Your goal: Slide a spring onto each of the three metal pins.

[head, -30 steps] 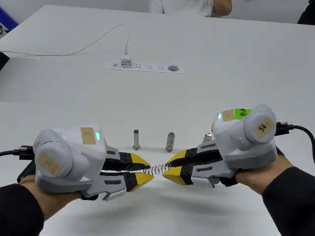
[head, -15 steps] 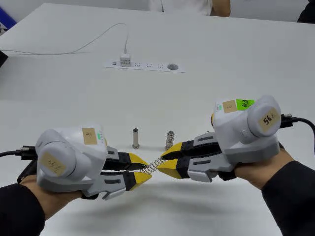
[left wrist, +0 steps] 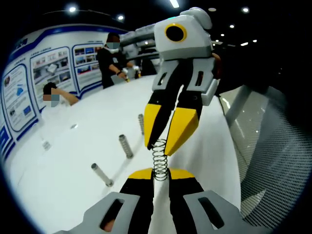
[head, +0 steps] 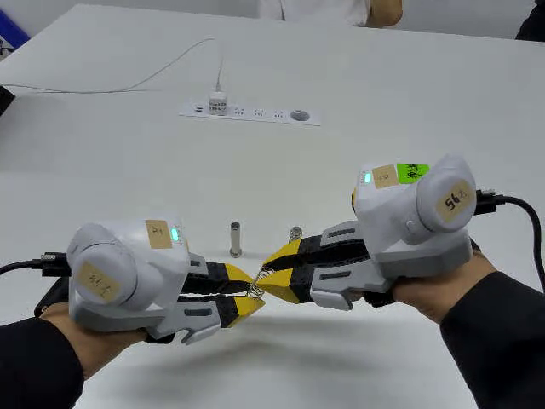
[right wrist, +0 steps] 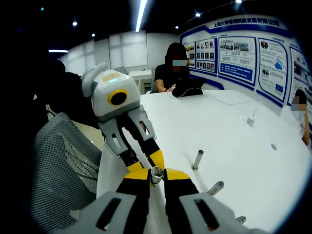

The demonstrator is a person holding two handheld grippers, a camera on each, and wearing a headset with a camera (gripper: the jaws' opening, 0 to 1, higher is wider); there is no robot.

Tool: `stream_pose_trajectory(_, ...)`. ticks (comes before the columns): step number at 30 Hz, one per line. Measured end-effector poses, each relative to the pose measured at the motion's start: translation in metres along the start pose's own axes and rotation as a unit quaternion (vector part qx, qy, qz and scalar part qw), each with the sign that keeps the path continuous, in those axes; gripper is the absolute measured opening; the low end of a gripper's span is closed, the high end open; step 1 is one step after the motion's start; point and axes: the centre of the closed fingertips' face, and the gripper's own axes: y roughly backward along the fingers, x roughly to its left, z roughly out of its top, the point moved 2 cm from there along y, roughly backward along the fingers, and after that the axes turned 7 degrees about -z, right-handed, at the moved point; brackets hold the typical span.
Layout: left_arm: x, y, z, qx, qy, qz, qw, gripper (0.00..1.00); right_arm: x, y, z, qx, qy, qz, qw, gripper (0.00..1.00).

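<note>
In the head view, the left gripper [head: 254, 292] and the right gripper [head: 271, 271] meet tip to tip low over the white table [head: 383, 102], and a short spring [head: 259, 279] bridges the small gap between them, held in the air. Just behind the tips a bare pin [head: 235, 239] stands upright, and a pin with a spring on it [head: 295, 233] stands to its right, partly hidden by the right gripper. A power strip [head: 251, 113] lies well beyond them. In the left gripper view, the left gripper [left wrist: 160, 175] has its yellow tips closed on the near end of the spring [left wrist: 159, 163], and the right gripper [left wrist: 158, 146] comes in from above and pinches the far end. On the table to the left stand the bare pin [left wrist: 101, 174], the pin with a spring on it [left wrist: 126, 146] and a third pin [left wrist: 141, 124], which is partly covered. In the right gripper view, the spring [right wrist: 156, 172] is seen end-on, clamped between the right gripper's [right wrist: 156, 176] tips, with the left gripper [right wrist: 146, 165] right behind it. The bare pin [right wrist: 198, 159] stands to the right.
</note>
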Motion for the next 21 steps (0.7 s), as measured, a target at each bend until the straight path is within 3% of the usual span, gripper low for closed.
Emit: stream_pose_trajectory(21, 0.0041, 0.0025, -0.0006, -0.016, 0.027, 0.018, 0.9993, 0.15, -0.0054, -0.0042, 0.008, 0.005, 0.007, -0.005, 1.0, 0.12)
